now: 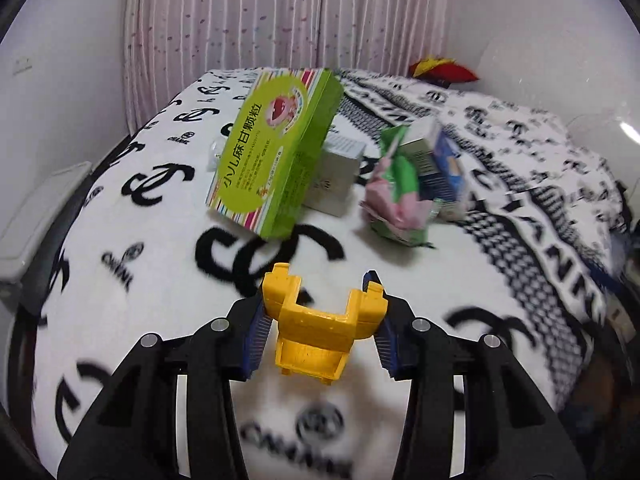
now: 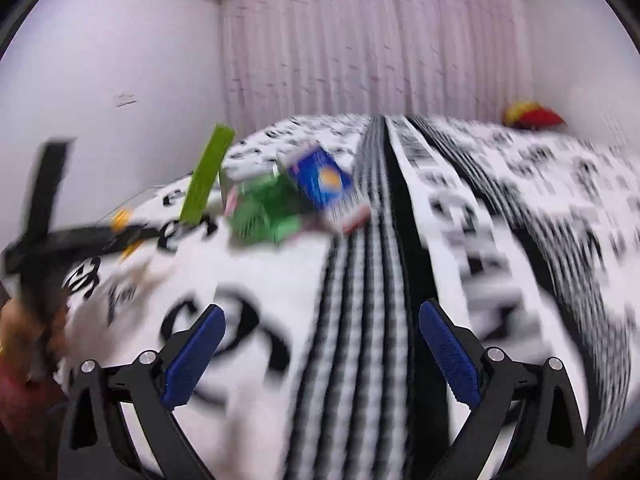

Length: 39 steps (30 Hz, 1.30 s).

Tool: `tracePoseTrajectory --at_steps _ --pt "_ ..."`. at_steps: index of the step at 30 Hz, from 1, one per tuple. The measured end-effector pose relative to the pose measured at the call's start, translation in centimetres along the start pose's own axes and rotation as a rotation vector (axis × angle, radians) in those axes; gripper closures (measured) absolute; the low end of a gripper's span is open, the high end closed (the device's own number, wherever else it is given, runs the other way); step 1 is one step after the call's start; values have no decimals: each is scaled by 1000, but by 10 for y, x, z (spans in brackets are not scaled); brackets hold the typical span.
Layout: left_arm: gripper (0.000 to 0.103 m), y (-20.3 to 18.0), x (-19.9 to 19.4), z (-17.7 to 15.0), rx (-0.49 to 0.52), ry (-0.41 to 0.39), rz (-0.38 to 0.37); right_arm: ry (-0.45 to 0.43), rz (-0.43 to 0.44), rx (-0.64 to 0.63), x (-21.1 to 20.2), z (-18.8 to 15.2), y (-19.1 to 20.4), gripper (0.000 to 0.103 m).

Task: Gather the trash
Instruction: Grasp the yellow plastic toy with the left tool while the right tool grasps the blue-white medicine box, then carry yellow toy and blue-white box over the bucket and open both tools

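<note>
Upright, yellow plastic piece (image 1: 316, 320) pinched in left claw (image 1: 320, 320), right claw (image 2: 320, 356) wide, empty.

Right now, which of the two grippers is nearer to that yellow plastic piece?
Left. The left gripper is shut on the yellow plastic piece, which sits between its blue pads. The right gripper is open and empty, over the blanket off to the side.
</note>
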<state>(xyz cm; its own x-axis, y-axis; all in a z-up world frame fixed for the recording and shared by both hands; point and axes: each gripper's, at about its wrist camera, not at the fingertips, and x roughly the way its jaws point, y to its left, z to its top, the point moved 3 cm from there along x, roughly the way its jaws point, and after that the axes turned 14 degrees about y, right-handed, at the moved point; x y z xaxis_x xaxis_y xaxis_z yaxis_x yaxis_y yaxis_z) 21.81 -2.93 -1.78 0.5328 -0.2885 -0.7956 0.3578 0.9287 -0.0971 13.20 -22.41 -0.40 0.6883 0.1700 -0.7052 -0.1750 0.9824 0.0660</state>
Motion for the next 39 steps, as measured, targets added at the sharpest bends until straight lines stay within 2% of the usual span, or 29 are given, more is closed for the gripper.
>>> tracePoseTrajectory --at_steps 3,5,9,11,15,16,17,18,20,23,29,33,39 --pt "59 2 -20 -21 -17 -22 -22 -30 -47 -147 27 44 -1 5" --pt "59 5 -26 -33 -31 -24 -36 -13 -38 -209 51 67 0 5" --pt "59 13 -31 -61 -81 10 -73 45 -9 -219 95 99 -5 5" --pt "59 17 -32 -73 -95 21 -67 83 4 -218 113 109 -5 5" --pt "59 26 -28 -89 -136 54 -82 175 -28 -219 153 118 -5 5" --pt "59 27 -27 -91 -140 60 -85 196 -40 -217 159 117 -4 12" --pt "59 28 -27 -92 -142 61 -86 211 -41 -215 161 116 -4 30" --pt "59 28 -28 -92 -143 60 -84 221 -27 -213 160 115 -4 39" --pt "59 27 -31 -92 -133 51 -82 224 -2 -186 150 108 -6 43" --pt "59 21 -39 -90 -119 34 -88 200 26 -153 129 102 -11 43" --pt "59 5 -52 -90 -85 12 -105 134 68 -108 57 81 -13 43" --pt "59 -14 -70 -97 -40 1 -123 98 99 -109 -3 48 3 43" --pt "59 -47 -89 -127 77 39 -143 146 103 -133 -66 -32 40 43"
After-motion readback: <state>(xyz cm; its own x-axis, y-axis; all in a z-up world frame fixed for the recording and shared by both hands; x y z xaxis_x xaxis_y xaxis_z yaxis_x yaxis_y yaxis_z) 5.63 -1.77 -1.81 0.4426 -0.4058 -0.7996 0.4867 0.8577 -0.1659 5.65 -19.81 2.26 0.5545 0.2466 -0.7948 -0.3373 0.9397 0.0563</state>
